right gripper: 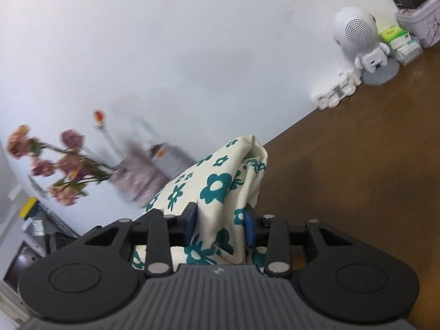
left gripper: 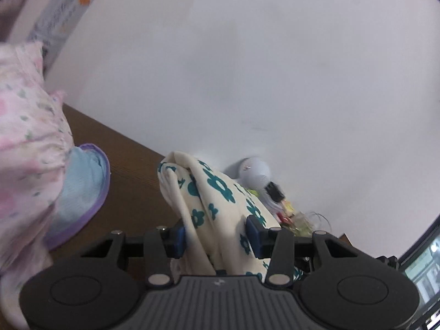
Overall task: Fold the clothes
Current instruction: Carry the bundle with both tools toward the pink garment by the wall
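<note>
- Left gripper (left gripper: pixel 217 236): clamped on a bunched fold of the floral cloth (left gripper: pixel 220 192), which runs forward from between its pads.
- Right gripper (right gripper: pixel 220 224): likewise clamped on the floral cloth (right gripper: pixel 217 184); cloth rises ahead, off the table (right gripper: pixel 357 170).
- Both grip equally close; the span between them is unseen.
- Count: one floral cloth held; one pink garment (left gripper: pixel 24 143) and one blue one (left gripper: pixel 79 189), left of the left gripper.

A cream garment with teal flower print (left gripper: pixel 220 192) is bunched and lifted above the brown surface (left gripper: pixel 132 170), its folds draping down. To its left on that surface lies a pile: a pink floral garment (left gripper: pixel 27 143) over a light-blue piece with purple trim (left gripper: pixel 82 184).

In the right wrist view the cream garment (right gripper: pixel 220 181) rises to a folded peak over the surface (right gripper: pixel 357 165).
</note>
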